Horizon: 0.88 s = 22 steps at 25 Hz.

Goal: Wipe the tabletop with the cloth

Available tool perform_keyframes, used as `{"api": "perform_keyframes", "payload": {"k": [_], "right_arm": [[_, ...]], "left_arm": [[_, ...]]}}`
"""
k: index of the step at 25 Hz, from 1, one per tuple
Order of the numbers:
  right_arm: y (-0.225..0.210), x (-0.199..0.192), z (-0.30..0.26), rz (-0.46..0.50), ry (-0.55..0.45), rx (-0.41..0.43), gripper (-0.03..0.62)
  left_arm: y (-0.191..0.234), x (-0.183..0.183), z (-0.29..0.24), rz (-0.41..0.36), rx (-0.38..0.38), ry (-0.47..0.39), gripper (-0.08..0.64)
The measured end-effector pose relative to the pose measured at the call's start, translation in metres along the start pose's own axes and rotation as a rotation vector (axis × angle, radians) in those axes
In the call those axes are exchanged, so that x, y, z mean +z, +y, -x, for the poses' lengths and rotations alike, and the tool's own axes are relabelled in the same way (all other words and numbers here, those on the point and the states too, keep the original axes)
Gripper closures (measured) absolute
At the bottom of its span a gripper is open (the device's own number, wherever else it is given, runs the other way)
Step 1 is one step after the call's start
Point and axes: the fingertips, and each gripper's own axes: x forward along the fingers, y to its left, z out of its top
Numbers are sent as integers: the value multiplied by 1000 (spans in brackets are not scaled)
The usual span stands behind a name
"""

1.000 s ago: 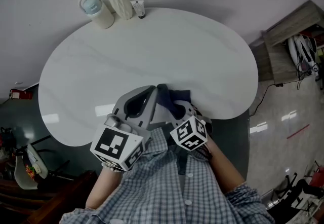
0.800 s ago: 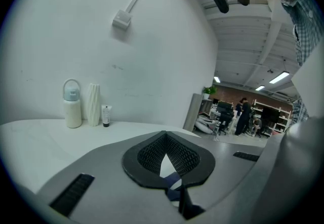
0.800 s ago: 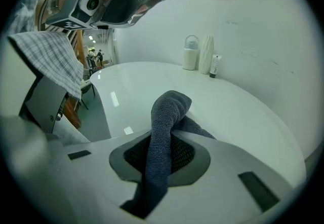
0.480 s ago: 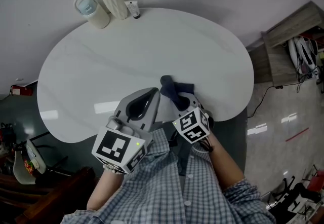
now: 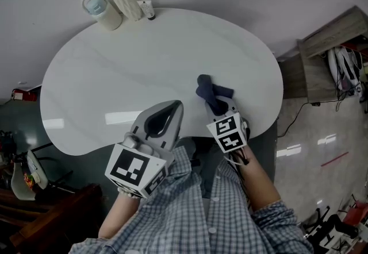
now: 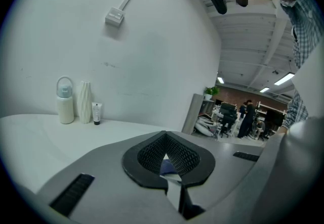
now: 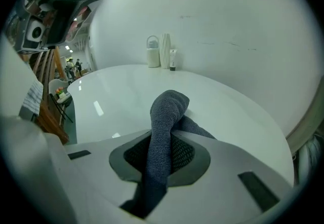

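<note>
So, cloth: the dark blue knitted cloth [image 5: 209, 91] sits bunched on the white rounded marble-look bench [image 5: 144, 57], toward its near right edge, with one end running back into my right tool [image 5: 217, 109].
Grip: right tool is clamped on that cloth end. The right gripper view shows the fabric pinched between the jaws and humping up in front.
Left tool [image 5: 172, 108]: jaws together, nothing in them, hanging over the near edge just beside the right one.
Risk 1: the cloth is a rolled lump, so I reckon a stroke only drags a thin stripe and leaves patches.
Risk 2: pressing hard could tug the pinched end out of the jaws.
Risk 3: the edge is close, so a pull toward me could drop the cloth off it.
Risk 4: a long push could reach the pale lidded bottle [image 5: 100, 10], white ribbed vase [image 5: 125, 0] and small tube [image 5: 148, 10] at the far rim and tip them.
</note>
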Motion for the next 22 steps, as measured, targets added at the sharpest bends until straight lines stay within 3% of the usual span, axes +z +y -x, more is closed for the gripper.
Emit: {"api": "perform_keyframes", "payload": {"k": [22], "right_arm": [[-200,-70,62,-263,18,-338,540]], "left_arm": [[-39,3,-40,15,35,6,555]]}}
